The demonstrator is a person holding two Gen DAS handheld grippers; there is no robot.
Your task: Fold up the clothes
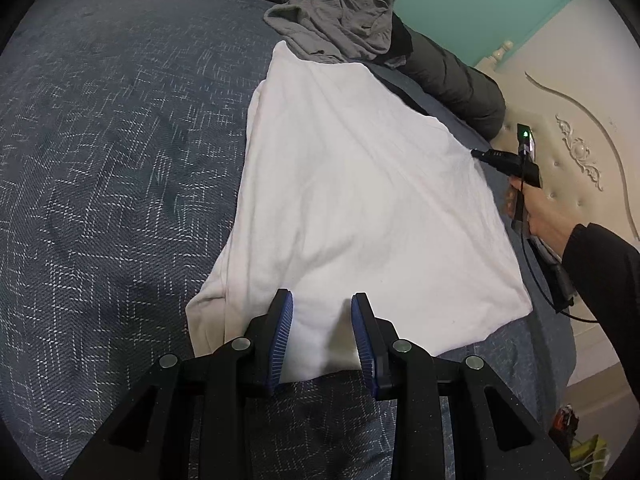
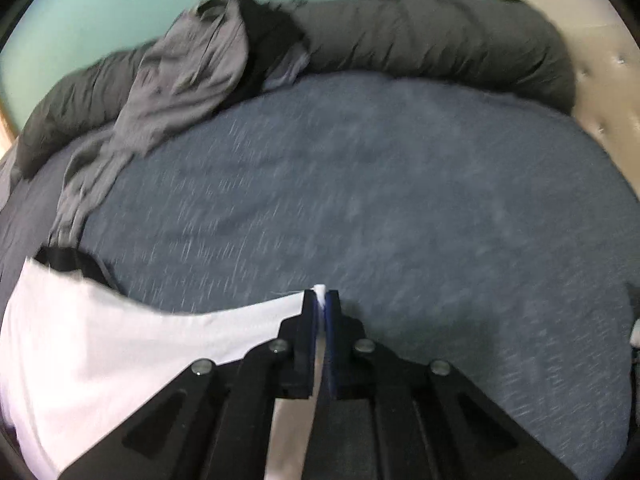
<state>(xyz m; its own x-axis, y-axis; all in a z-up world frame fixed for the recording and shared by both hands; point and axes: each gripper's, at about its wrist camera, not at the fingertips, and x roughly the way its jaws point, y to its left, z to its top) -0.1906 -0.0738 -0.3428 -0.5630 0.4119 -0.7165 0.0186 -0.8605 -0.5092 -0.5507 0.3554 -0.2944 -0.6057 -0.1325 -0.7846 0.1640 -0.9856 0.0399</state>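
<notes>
No brand, label or writing can be read on anything here; the only mark of that kind is a small green light on the back of the right-hand tool.

A white garment [image 1: 360, 208] lies spread across the bed [image 1: 100, 160], which is covered in a blue-grey woven spread with pale flecks. The garment runs from the near edge of the bed toward the far edge, and its left side is doubled under in a long fold.

The left gripper [image 1: 322, 300] hovers over the garment's near hem with its blue-padded jaws apart and nothing between them. The right gripper [image 2: 320, 294] has its jaws pressed together on a corner of the white cloth, a little tuft of it poking out past the tips; from there the cloth stretches taut to the left. In the left wrist view that tool sits at the garment's right edge, held by a hand [image 1: 540, 212] coming out of a dark sleeve [image 1: 600, 272], with a black cable hanging below it.

At the far edge of the bed a crumpled grey garment [image 1: 336, 24] is heaped, its near edge overlapping the white garment's far corner. Behind it a long dark grey rolled duvet [image 2: 440, 36] lies along the far edge, against a green wall [image 1: 480, 0]. A cream padded headboard [image 1: 580, 120] with carved scrollwork stands to the right. The right wrist view is blurred.
</notes>
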